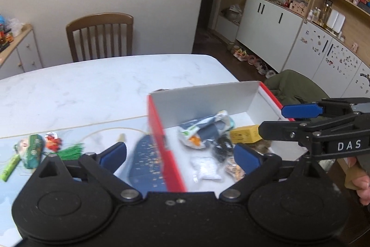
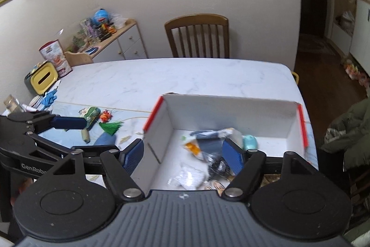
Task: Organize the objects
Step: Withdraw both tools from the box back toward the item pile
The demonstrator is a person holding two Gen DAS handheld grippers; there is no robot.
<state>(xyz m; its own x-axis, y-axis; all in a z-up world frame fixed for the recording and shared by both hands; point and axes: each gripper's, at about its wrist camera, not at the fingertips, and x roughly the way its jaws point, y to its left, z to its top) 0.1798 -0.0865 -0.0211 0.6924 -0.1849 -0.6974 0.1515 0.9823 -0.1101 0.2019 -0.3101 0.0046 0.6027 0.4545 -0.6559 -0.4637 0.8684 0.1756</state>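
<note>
Both grippers, left gripper (image 1: 180,154) and right gripper (image 2: 185,154), gape empty over the box (image 2: 229,108); soft green tassel (image 2: 111,126) looks light; pinch its knotted head

You have one open box (image 2: 229,112) on one table (image 2: 175,78), with one chair (image 2: 197,36) behind it. In the box you can count one yellow carton (image 1: 245,134) and one white packet (image 1: 205,169); other items blur together. Beside the box lie one green tassel (image 2: 111,126) and one dark blue pouch (image 1: 145,163).
</note>
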